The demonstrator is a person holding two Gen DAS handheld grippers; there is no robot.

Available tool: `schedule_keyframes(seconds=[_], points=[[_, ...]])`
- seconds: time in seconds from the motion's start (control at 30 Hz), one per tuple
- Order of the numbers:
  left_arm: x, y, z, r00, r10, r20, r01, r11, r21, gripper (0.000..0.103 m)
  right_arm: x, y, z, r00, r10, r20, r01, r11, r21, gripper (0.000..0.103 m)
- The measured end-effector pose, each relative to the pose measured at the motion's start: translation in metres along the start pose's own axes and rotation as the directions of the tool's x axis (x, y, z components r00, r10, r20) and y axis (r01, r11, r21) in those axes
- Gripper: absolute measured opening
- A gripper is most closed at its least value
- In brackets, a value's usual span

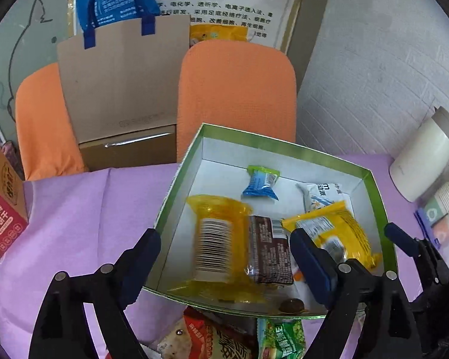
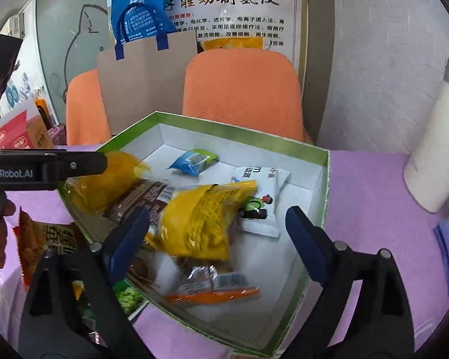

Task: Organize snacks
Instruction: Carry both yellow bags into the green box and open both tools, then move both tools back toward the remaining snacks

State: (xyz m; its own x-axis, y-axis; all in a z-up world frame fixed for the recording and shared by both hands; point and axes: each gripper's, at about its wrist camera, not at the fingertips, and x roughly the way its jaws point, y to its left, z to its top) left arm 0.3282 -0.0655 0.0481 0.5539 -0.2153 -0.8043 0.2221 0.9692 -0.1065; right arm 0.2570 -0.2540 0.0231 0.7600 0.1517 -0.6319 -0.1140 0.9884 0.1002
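While both jaws spread, L gripper [image 1: 224,251] straddles box [image 1: 377,197] edge; R gripper [image 2: 221,224] over snacks.

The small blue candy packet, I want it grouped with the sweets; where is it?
The small blue candy packet lies inside the green-rimmed box, near its far wall, just left of the white wrapper in both wrist views.

Purple cloth [image 1: 83,209] covers the surface. Behind it, two orange chair backs [image 1: 236,95] stand side by side, a brown cardboard sheet [image 1: 122,86] between them. Further back, a poster [image 1: 224,3] with Chinese text, frosted glass [image 1: 30,30] to the left, pale textured wall [image 1: 374,59] to the right.
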Motion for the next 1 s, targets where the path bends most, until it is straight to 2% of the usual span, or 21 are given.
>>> schedule_keyframes(seconds=[0.1,0.3,0.43,0.57,0.7,0.83,0.93,1.0], points=[[-0.002,0.005,-0.001,1.0,-0.001,-0.011,0.001,1.0,-0.012,0.09,-0.015,-0.004,0.0,1.0,0.008,0.028,-0.008,1.0,-0.03,0.093],[-0.042,0.007,-0.005,0.999,-0.008,0.053,0.01,1.0,-0.028,0.09,-0.058,-0.021,0.015,0.998,0.026,0.061,-0.03,0.998,0.053,0.093],[-0.075,-0.002,-0.017,0.997,-0.012,0.072,0.012,1.0,0.001,0.09,-0.099,-0.024,0.017,0.995,0.031,0.095,-0.038,0.997,0.07,0.093],[-0.104,-0.02,-0.044,0.998,-0.014,0.06,0.01,0.999,0.053,0.09,-0.134,-0.026,0.003,0.994,0.057,0.093,-0.064,0.995,0.071,0.093],[-0.127,-0.029,-0.087,0.999,-0.021,0.044,0.016,0.995,0.098,0.09,-0.149,-0.029,-0.029,0.998,0.058,0.034,-0.06,0.996,0.066,0.093],[-0.139,-0.028,-0.136,0.999,-0.05,0.002,0.05,0.994,0.097,0.09,-0.133,-0.033,-0.072,0.996,0.042,-0.077,-0.035,0.995,0.089,0.093],[-0.142,-0.021,-0.166,0.997,-0.068,-0.026,0.07,0.995,0.075,0.09,-0.111,-0.034,-0.097,0.987,0.059,-0.149,-0.039,0.99,0.136,0.084],[-0.143,-0.017,-0.184,0.996,-0.076,-0.04,0.078,0.995,0.066,0.09,-0.094,-0.033,-0.109,0.98,0.074,-0.187,-0.042,0.985,0.165,0.071]])
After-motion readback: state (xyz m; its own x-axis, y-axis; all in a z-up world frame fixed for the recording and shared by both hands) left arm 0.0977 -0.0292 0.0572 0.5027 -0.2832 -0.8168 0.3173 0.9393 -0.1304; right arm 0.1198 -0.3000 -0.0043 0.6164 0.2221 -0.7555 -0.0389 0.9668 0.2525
